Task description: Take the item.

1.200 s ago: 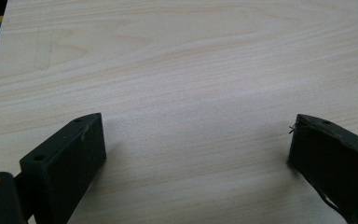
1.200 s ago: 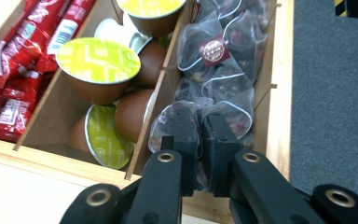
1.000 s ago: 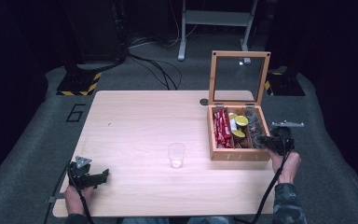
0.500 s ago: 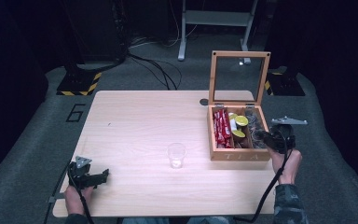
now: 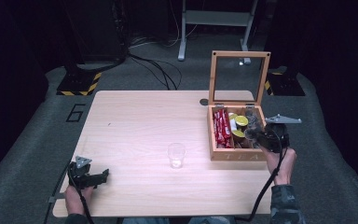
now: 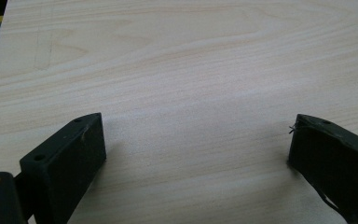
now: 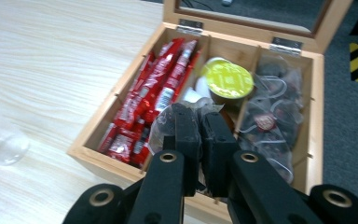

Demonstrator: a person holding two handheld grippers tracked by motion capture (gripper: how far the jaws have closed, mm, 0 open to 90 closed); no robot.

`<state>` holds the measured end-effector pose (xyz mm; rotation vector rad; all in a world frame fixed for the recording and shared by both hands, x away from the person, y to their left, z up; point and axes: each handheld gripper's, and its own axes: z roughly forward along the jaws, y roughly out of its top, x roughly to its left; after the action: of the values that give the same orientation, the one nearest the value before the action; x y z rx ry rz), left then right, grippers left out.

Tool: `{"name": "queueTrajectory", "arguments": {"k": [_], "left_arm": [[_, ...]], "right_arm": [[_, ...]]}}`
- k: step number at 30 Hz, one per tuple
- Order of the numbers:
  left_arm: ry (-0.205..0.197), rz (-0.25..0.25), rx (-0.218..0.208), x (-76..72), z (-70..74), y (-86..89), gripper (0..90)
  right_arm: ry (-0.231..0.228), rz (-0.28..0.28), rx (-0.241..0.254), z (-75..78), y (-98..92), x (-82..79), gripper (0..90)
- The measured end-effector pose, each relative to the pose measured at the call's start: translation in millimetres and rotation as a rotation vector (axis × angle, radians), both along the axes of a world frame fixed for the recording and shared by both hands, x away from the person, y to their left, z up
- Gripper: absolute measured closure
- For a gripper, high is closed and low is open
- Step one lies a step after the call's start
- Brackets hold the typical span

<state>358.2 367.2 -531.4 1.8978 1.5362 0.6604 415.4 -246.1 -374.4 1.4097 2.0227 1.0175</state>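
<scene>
R gripper [image 7: 199, 122] hangs over the near part of the wooden box [image 5: 214, 133], jaws nearly together, pinching a clear tea-bag sachet [image 7: 165, 122] w/ dark contents. Box sits at the table's [image 5: 140, 116] right side, glass lid [image 5: 239, 76] upright; red sachets [image 7: 156, 91] in its left compartment, yellow-lidded pods [image 7: 229, 79] in the middle, more clear sachets [image 7: 272, 116] on the right. L gripper [image 6: 193, 154] low at near-left corner, jaws wide apart, nothing in them. Clear plastic cup [image 5: 176, 155] stands near centre, left of box.
</scene>
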Motion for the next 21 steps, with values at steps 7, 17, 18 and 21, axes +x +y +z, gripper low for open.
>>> {"name": "queueTrajectory", "arguments": {"k": [7,17,18,21], "left_arm": [[0.0,0.0,0.0,0.0,0.0,0.0,3.7],[0.0,0.0,-0.001,0.0,0.0,0.0,3.6],[0.0,0.0,0.0,0.0,0.0,0.0,3.7],[0.0,0.0,0.0,0.0,0.0,0.1,3.6]], "right_arm": [[-0.007,0.05,0.002,6.3,16.5,0.4,86.6],[-0.023,0.114,-0.012,13.2,39.8,-0.2,86.6],[-0.022,0.116,-0.012,14.2,42.1,-0.6,86.6],[-0.027,0.136,-0.011,17.1,49.4,-1.1,86.6]]}}
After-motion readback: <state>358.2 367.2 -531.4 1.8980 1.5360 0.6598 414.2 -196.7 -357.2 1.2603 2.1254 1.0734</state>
